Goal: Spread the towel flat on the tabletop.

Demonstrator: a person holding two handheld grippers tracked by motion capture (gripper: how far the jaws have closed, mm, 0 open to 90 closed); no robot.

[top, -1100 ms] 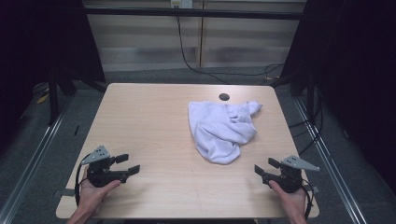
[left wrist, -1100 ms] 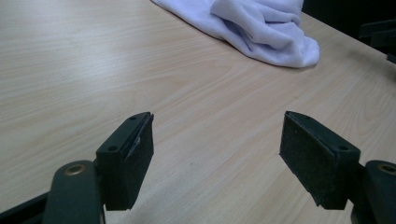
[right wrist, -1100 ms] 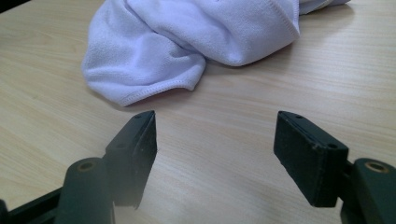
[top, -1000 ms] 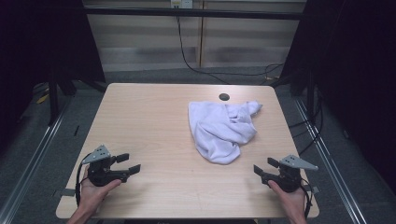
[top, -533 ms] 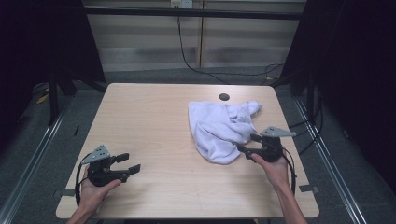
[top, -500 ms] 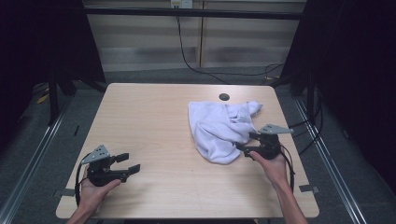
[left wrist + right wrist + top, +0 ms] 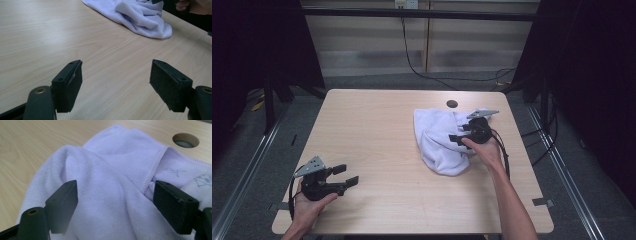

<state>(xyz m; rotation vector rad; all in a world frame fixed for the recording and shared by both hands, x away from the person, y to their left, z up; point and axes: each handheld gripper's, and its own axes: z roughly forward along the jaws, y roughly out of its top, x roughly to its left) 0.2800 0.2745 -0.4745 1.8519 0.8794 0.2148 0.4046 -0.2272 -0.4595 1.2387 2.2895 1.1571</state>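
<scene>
Clearly, from the high view, the white towel (image 7: 443, 141) lies crumpled on the tabletop (image 7: 377, 135) right of centre, its long axis running near to far; the right hand-held gripper (image 7: 460, 137) hangs over its right edge, far nearer than the left hand-held gripper (image 7: 346, 174), parked well apart, released. From the left gripper view the towel (image 7: 140, 15) lies far ahead. From the right gripper view, released jaws, just opened wider, straddle a towel fold (image 7: 112, 185), pinching nothing.

Even overhead light falls on the table (image 7: 377, 130), bright against a dark, murky surround. Shadows are soft and short; the towel (image 7: 140, 15) casts a faint one. The 2 gripper views are sharp nearby, softer farther off. The high view looks slightly grainy.
</scene>
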